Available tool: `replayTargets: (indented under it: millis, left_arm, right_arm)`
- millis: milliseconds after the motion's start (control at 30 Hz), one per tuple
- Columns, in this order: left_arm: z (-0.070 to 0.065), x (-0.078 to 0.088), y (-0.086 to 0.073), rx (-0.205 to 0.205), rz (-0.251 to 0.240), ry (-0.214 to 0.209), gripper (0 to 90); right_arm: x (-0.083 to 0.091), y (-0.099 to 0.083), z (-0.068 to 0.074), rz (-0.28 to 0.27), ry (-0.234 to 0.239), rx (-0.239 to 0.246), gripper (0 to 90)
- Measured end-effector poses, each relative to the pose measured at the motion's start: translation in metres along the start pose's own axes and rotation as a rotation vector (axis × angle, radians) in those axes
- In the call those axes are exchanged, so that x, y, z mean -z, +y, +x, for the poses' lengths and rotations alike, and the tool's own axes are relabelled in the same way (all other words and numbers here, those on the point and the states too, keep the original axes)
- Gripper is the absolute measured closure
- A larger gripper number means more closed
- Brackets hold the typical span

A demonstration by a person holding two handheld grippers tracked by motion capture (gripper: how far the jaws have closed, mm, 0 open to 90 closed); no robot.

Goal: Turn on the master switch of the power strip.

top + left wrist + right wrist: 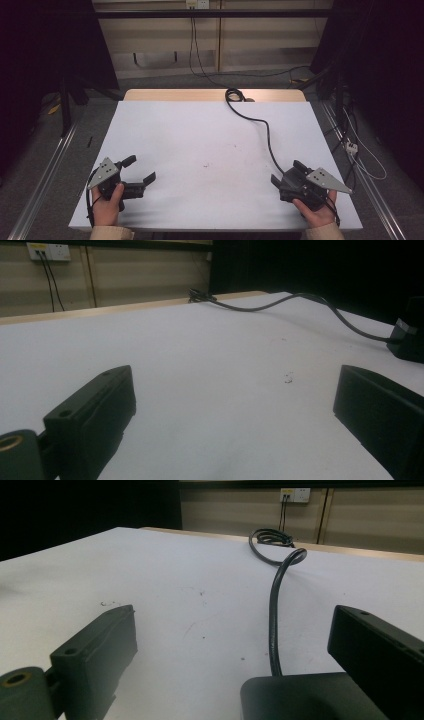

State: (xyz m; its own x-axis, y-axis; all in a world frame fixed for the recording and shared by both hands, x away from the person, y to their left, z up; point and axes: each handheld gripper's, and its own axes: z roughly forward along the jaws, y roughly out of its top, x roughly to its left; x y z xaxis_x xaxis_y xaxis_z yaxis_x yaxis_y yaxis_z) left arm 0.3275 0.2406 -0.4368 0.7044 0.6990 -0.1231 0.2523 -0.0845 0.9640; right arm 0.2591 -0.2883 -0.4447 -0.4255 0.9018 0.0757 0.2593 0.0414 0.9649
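High view, matte white table, coiled black cable

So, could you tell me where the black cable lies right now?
In the high view, the black cable snakes from the table's far edge down its right side to the right tool.

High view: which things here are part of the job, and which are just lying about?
Part of the job:
- left gripper, jaws open, nothing between them
- right gripper, jaws open, nothing between them

Lying about:
- black cable running from the right gripper across the white table
- wall socket
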Motion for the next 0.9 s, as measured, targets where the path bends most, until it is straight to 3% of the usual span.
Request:
replayTargets:
  millis: [900]
  left_arm:
    - [-0.0002, -0.0023, -0.001, 0.021, 0.004, -0.004, 3.1]
  right_arm:
    - [0.0047, 0.01, -0.0076, 0.006, 0.021, 0.004, 11.7]
